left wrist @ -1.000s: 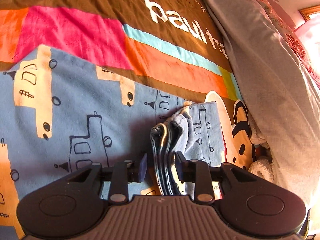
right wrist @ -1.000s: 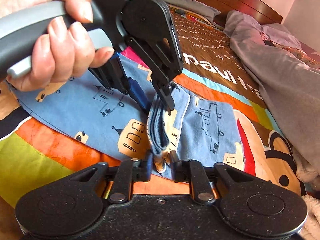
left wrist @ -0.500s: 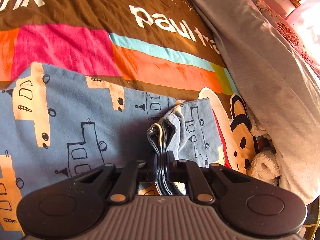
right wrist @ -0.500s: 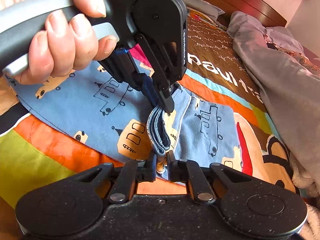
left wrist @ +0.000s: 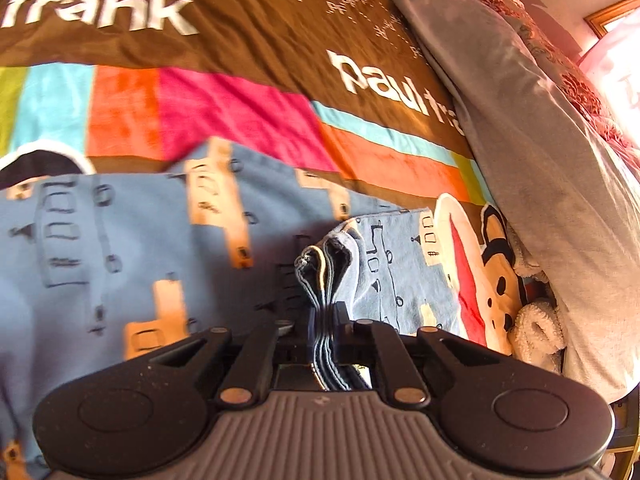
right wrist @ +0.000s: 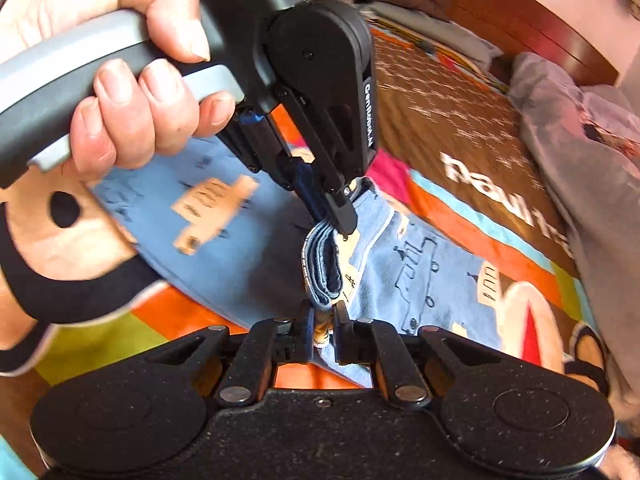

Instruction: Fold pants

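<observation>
The light-blue cotton pants with tan and black bus prints [left wrist: 100, 248] are lying spread across the bed's brightly striped brown blanket [left wrist: 248, 40], with one bunched, layered edge lifted off it. The left claw [left wrist: 326, 320] is sitting clamped on that stack of folds, which is running straight between its black fingers. The right claw [right wrist: 322, 320] is pinching the same bunched edge just beside it, a short loop of cloth spanning the two. A bare hand [right wrist: 120, 92] is gripping the left claw's grey handle. A grey quilt [left wrist: 540, 140] is lying heaped along the blanket's right side.
</observation>
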`<state>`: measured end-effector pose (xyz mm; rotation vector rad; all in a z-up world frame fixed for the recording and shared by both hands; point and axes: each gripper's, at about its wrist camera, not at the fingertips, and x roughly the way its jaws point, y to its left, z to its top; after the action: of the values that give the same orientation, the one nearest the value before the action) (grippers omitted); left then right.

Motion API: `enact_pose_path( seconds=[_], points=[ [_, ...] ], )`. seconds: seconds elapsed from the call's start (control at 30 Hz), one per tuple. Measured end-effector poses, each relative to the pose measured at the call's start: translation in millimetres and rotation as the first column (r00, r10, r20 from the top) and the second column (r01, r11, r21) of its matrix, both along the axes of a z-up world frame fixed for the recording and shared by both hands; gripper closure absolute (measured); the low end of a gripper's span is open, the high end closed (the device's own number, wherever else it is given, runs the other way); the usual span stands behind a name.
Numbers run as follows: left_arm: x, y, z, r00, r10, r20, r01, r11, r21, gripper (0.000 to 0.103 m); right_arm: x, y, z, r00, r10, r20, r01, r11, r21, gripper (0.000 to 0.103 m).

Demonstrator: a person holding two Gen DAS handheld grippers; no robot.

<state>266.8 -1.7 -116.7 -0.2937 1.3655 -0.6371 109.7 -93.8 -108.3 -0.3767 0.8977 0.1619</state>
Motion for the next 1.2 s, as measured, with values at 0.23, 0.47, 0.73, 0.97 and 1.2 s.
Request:
enact_pose_path(
  seconds=[0.23, 0.47, 0.73, 0.97, 1.2],
  points=[
    [0.9, 22.8, -14.2, 1.0, 0.01, -0.018, -0.01, 1.0, 0.02, 0.095, 4.7, 24.2, -8.1, 0.997, 0.071, -0.042, -0.07, 0.997, 0.01, 0.094],
    [-1.0, 28.7, -33.8, 0.999, 0.034, -0.031, -0.034, 0.999, 0.002, 0.094, 8.2, 28.4, -28.6, 0.995, 0.071, -0.065, -0.07, 0.997, 0.012, 0.094],
    [-6.3, 41.4, 7.0, 0.998, 0.029, 0.05, -0.03, 0.999, 0.016, 0.091, 4.2, 11.2, -2.3, 0.999, 0.027, -0.023, -0.026, 0.999, 0.041, 0.06],
    [-0.9, 36.5, 38.0, 0.994, 0.054, 0.095, -0.041, 0.99, -0.132, 0.091, 18.5, -45.9, 21.8, 0.998, -0.059, -0.014, 0.059, 0.997, 0.039, 0.04],
    [3.7, -0.5, -27.5, 0.996, 0.088, 0.006, -0.087, 0.993, -0.085, 0.091, 61.5, -109.3, -17.2, 0.995, -0.061, -0.08, 0.073, 0.985, 0.157, 0.067]
  ],
)
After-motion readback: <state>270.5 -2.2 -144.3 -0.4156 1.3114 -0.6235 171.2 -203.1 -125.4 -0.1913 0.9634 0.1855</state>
